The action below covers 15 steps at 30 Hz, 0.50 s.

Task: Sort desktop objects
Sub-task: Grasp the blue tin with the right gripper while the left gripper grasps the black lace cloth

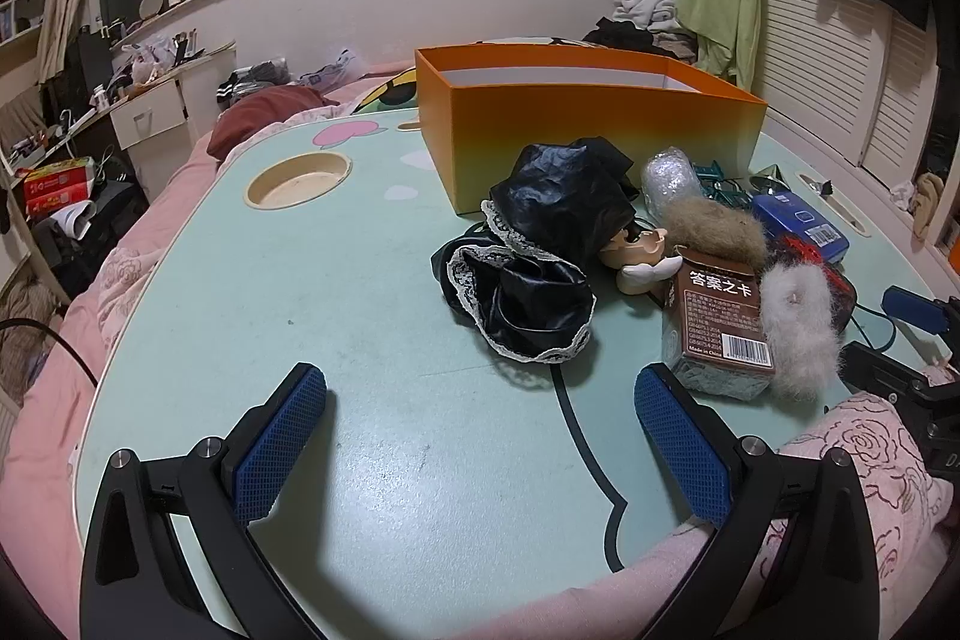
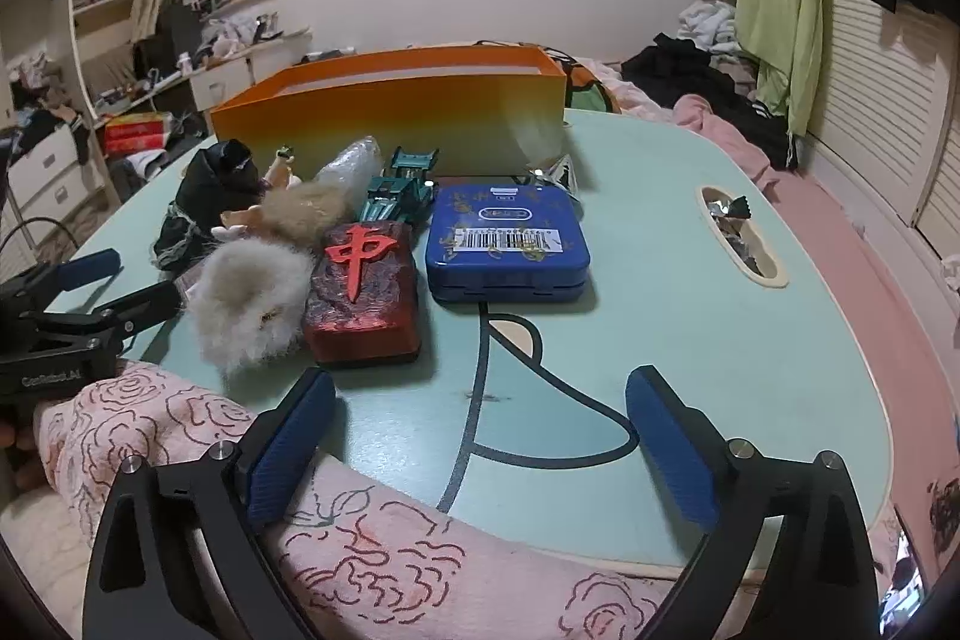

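Note:
An open orange box (image 1: 600, 124) stands at the back of the pale green table (image 1: 300, 340). In front of it lie a black lace-trimmed cloth (image 1: 528, 304), a small doll (image 1: 642, 256), a brown card box (image 1: 714, 328), a white fur puff (image 2: 252, 304), a brown fur puff (image 2: 306, 211), a red mahjong block (image 2: 363, 298), a blue tin (image 2: 507, 238) and a green toy car (image 2: 399, 193). My left gripper (image 1: 480, 376) is open over bare table, near the cloth. My right gripper (image 2: 480, 376) is open at the near edge, short of the block and tin, with nothing between its fingers.
A round cup recess (image 1: 298, 180) sits at the table's far left and a narrow slot (image 2: 741, 235) with foil scraps at its right. A pink rose-patterned blanket (image 2: 390, 550) laps the near edge. Bedding, clothes and shelves surround the table.

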Motion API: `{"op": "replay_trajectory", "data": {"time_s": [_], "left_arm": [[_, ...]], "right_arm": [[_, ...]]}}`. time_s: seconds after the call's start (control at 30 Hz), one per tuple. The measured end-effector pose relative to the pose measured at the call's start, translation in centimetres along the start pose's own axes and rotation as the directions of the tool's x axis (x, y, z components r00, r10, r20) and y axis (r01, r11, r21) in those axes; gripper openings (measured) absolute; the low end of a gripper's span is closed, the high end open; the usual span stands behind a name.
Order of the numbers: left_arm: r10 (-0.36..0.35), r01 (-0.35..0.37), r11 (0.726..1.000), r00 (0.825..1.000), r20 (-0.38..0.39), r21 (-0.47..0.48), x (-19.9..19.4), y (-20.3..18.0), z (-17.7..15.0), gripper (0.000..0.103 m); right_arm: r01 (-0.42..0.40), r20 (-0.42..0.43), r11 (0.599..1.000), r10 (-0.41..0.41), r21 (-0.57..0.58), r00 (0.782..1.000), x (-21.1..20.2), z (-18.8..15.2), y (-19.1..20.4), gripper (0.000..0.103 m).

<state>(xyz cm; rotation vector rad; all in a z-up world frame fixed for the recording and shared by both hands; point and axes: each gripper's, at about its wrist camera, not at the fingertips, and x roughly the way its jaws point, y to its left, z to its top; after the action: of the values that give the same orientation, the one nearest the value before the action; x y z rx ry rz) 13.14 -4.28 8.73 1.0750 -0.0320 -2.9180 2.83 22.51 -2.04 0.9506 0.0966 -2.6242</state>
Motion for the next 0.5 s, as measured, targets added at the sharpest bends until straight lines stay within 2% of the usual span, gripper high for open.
{"op": "replay_trajectory", "data": {"time_s": [0.5], "left_arm": [[-0.001,0.001,1.000,1.000,0.000,0.001,0.08,-0.10,0.07,0.103]], "right_arm": [[-0.004,0.005,1.000,0.004,0.001,1.000,-0.13,-0.18,-0.27,0.101]]}}
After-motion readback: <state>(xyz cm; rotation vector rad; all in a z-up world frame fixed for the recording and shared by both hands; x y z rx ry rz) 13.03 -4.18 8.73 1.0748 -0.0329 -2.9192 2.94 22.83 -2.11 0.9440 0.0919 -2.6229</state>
